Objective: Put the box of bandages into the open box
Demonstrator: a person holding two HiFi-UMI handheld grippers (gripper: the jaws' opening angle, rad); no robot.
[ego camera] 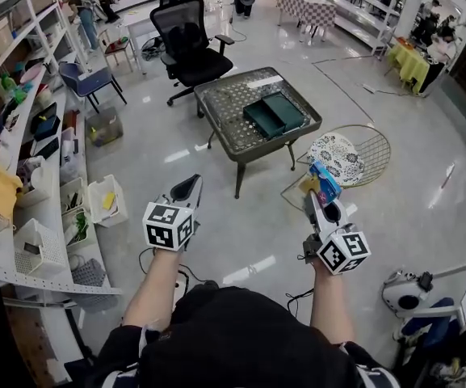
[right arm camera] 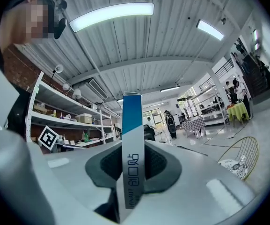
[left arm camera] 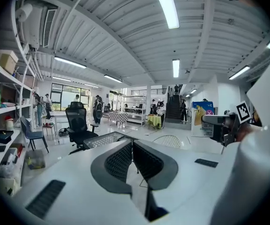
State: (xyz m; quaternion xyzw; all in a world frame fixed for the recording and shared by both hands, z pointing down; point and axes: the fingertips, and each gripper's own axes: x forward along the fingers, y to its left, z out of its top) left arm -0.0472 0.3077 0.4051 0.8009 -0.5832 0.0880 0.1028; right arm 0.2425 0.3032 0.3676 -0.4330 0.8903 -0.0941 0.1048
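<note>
My right gripper [ego camera: 320,194] is shut on the box of bandages [ego camera: 325,181], a thin blue and white carton; in the right gripper view the box of bandages [right arm camera: 132,158] stands edge-on between the pads. The left gripper [ego camera: 191,187] is held level beside it, jaws together with nothing between them, as the left gripper view [left arm camera: 132,159] shows. The open box [ego camera: 273,113], dark green, lies on a low mesh table [ego camera: 216,111] some way ahead of both grippers. In the left gripper view the right gripper with the box of bandages [left arm camera: 201,118] shows at the right.
A black office chair [ego camera: 186,43] stands behind the table. A round wire basket [ego camera: 354,156] with a patterned cushion sits on the floor right of the table. White shelving [ego camera: 31,176] full of bins lines the left. People stand at the far end of the hall.
</note>
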